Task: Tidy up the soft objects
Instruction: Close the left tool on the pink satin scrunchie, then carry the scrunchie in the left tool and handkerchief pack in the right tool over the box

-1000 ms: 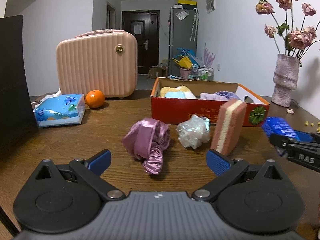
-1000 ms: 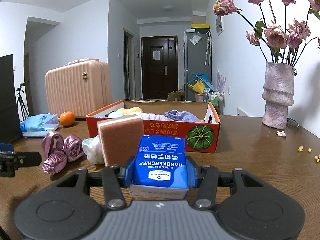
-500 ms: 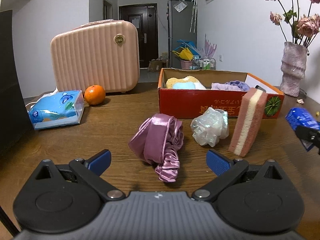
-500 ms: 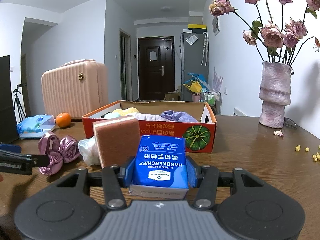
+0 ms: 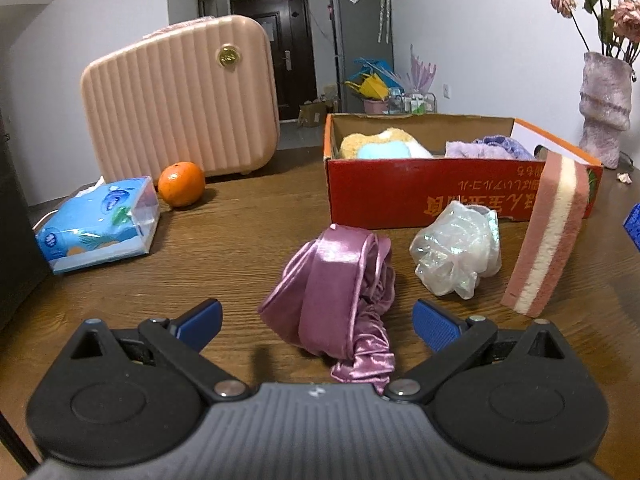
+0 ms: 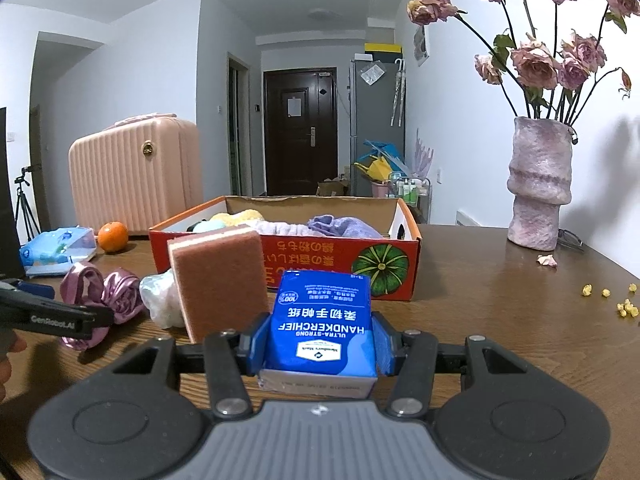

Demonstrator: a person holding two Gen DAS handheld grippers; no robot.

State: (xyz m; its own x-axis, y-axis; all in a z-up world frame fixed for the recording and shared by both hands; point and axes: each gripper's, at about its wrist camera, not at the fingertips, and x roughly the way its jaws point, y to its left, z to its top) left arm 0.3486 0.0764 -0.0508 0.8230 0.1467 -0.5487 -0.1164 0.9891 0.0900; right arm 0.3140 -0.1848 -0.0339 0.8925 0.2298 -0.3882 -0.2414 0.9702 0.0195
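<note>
My left gripper (image 5: pixel 316 322) is open, its blue pads on either side of a purple satin cloth (image 5: pixel 336 300) lying on the wooden table. The cloth also shows in the right wrist view (image 6: pixel 100 292). My right gripper (image 6: pixel 320 346) is shut on a blue handkerchief pack (image 6: pixel 322 330), held above the table in front of the red cardboard box (image 6: pixel 400 264). The box (image 5: pixel 400 196) holds several soft items. A pink sponge (image 5: pixel 548 232) stands leaning by the box. A crumpled clear plastic bag (image 5: pixel 456 248) lies beside it.
A pink suitcase (image 5: pixel 180 100), an orange (image 5: pixel 181 184) and a blue tissue pack (image 5: pixel 100 224) sit at the left. A vase of dried roses (image 6: pixel 540 184) stands at the right, with small yellow crumbs (image 6: pixel 624 308) on the table.
My left gripper has moved closer to the purple cloth, which now lies between its open pads. My right gripper has risen slightly with the handkerchief pack.
</note>
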